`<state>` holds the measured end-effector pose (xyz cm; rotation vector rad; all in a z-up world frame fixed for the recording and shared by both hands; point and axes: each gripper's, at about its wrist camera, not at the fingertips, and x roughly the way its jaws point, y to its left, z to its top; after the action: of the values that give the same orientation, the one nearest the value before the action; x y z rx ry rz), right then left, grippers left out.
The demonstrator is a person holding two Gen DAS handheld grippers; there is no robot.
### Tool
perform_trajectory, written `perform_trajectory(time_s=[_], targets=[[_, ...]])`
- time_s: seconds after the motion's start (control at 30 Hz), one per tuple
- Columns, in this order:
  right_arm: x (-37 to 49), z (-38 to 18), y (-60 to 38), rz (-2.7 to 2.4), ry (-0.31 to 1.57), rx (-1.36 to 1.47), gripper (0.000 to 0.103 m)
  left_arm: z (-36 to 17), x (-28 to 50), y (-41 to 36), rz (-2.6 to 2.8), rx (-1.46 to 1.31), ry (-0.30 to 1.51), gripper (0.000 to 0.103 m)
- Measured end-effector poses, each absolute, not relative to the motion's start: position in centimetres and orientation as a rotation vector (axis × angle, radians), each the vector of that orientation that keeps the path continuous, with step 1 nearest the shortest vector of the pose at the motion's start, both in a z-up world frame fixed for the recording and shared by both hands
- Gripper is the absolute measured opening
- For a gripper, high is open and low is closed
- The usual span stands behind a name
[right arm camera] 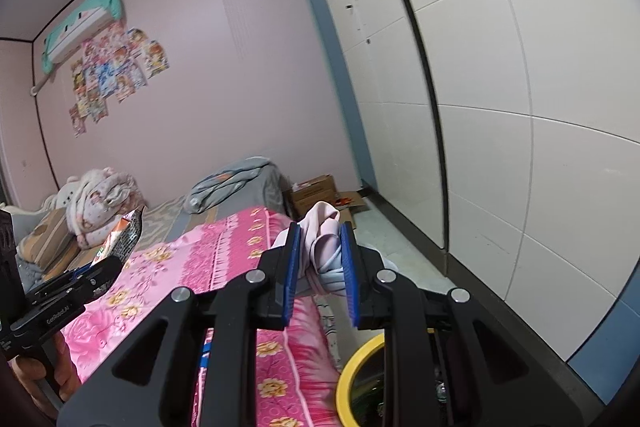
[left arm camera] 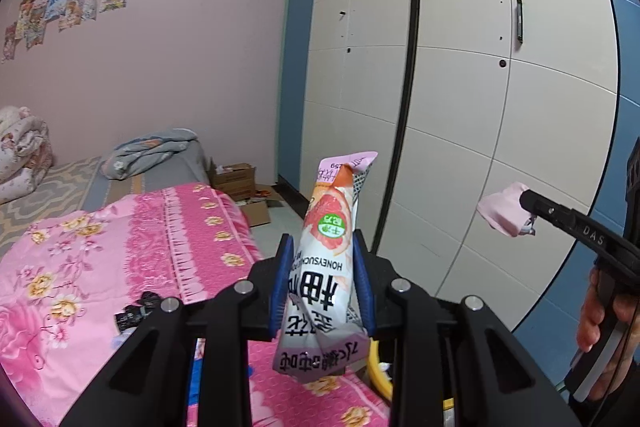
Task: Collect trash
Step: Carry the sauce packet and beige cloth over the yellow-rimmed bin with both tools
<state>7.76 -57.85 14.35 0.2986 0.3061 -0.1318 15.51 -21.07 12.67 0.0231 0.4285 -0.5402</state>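
The grapefruit-printed snack wrapper (left arm camera: 330, 267) stands upright, clamped lengthwise in the left gripper (left arm camera: 322, 283); the right gripper (right arm camera: 320, 267) pinches a crumpled pink wrapper (right arm camera: 322, 243).

Pink floral bedsheet (left arm camera: 100, 251), folded quilts (right arm camera: 100, 199), cardboard boxes (right arm camera: 316, 189), white wardrobe (left arm camera: 500, 107).

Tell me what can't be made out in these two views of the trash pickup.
- Yellow-rimmed bin: right wrist view, mostly behind the right tongs; contents unreadable.
- Snack wrapper lower end: left wrist view, tucked behind the left tongs.
- Dark scraps on the pink bedspread: too small to identify.
- Crumpled pink wrapper: print not readable, folded between the pads.
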Motion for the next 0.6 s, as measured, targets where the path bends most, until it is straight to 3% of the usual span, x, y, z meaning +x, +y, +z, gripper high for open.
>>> perform_trajectory(time_s=[0.27, 0.6], targets=[[7.4, 13.4, -60.9, -0.204, 0.309, 0.327, 0.019, 11.8, 16.6, -25.0, -0.591, 0.031, 0.451, 0.027], [9.3, 8.2, -63.9, -0.268, 0.398, 0.373, 0.019, 6.1, 18.8, -29.9, -0.644, 0.042, 0.555, 0.027]])
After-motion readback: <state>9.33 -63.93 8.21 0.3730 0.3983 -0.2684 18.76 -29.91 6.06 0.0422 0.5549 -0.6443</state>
